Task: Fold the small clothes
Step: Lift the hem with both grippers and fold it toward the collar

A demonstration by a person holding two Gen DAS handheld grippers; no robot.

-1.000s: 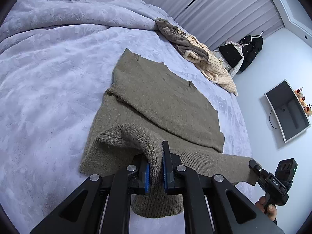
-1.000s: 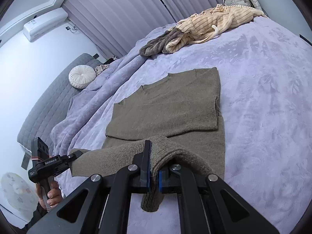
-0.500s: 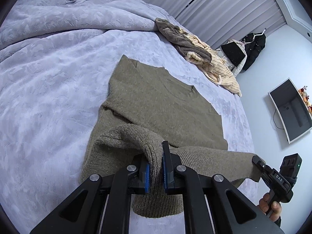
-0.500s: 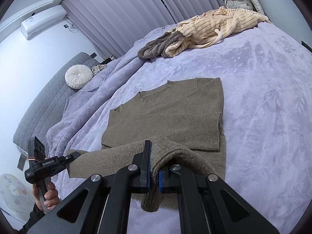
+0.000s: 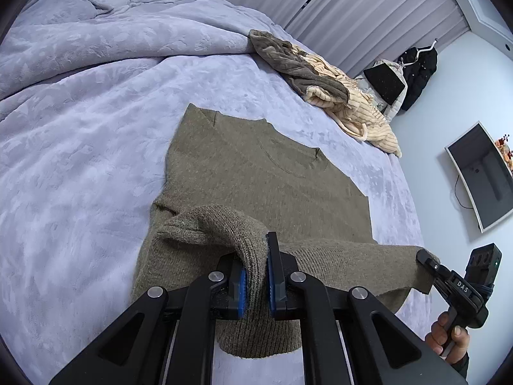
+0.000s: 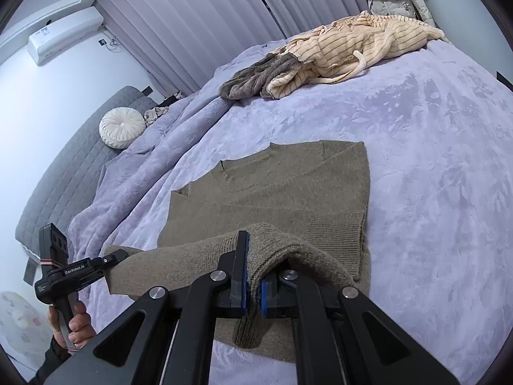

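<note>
**Olive knit on a lavender bed**

The sweater [image 5: 266, 176] is a muted olive-brown, ribbed along its hem. Beneath it the bedspread [image 5: 80, 134] is pale lavender with a faint leaf pattern pressed into the plush. In the upper right of the left wrist frame, a cream garment [image 5: 359, 109] carries thin dark stripes, and a grey-brown one [image 5: 288, 61] lies over it. Both grippers are black, the left gripper [image 5: 256, 279] and the right gripper [image 6: 253, 292] alike, with bright blue pads. Curtains [image 6: 198, 16] are pale grey-violet; a round cushion [image 6: 121, 127] is white.
</note>
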